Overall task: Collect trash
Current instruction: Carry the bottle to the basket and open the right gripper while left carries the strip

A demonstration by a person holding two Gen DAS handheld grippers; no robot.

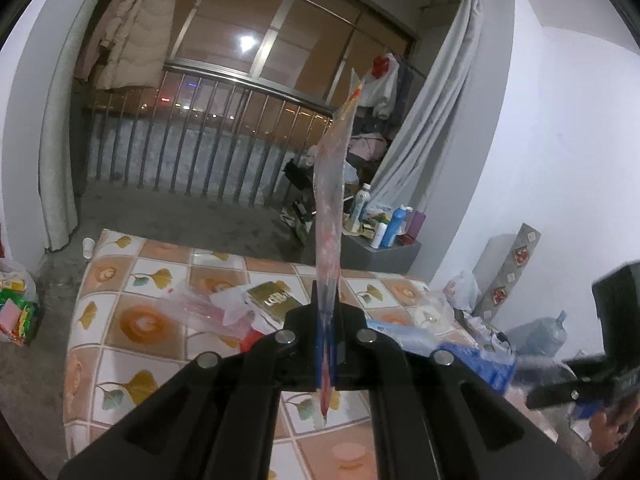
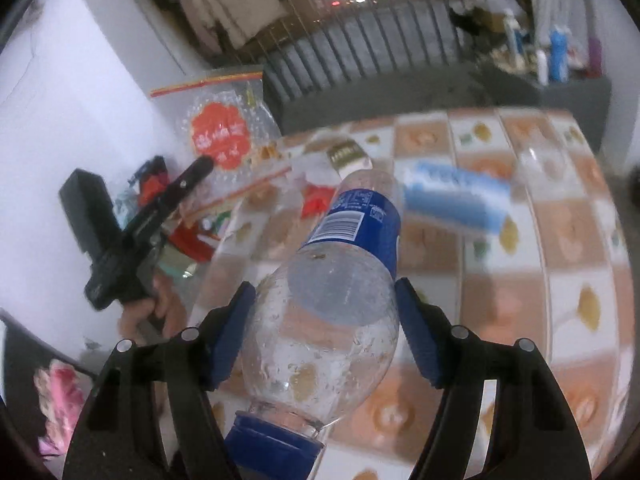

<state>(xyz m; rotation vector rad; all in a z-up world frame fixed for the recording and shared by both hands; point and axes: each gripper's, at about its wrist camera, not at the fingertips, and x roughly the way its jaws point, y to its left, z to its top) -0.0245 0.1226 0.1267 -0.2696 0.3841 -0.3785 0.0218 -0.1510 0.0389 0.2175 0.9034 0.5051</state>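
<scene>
My left gripper [image 1: 328, 308] is shut on a clear zip bag [image 1: 330, 200] with red print. The bag stands up edge-on from the jaws above the table. The right wrist view shows the same bag [image 2: 218, 136] flat-on at the left, with a red round label, held by the left gripper [image 2: 202, 166]. My right gripper [image 2: 324, 300] is shut on a clear plastic bottle [image 2: 352, 216] with a blue label. The bottle's blue cap [image 2: 272, 444] points back toward the camera, and its body is lifted off the table.
A table under a tile-patterned cloth [image 1: 120, 320] carries a gold box [image 1: 272, 300], a blue pack [image 2: 456, 196], a red wrapper [image 2: 314, 200] and another clear bag [image 1: 208, 308]. Bags [image 1: 16, 304] lie on the floor at the left. A water jug [image 1: 544, 332] stands at the right.
</scene>
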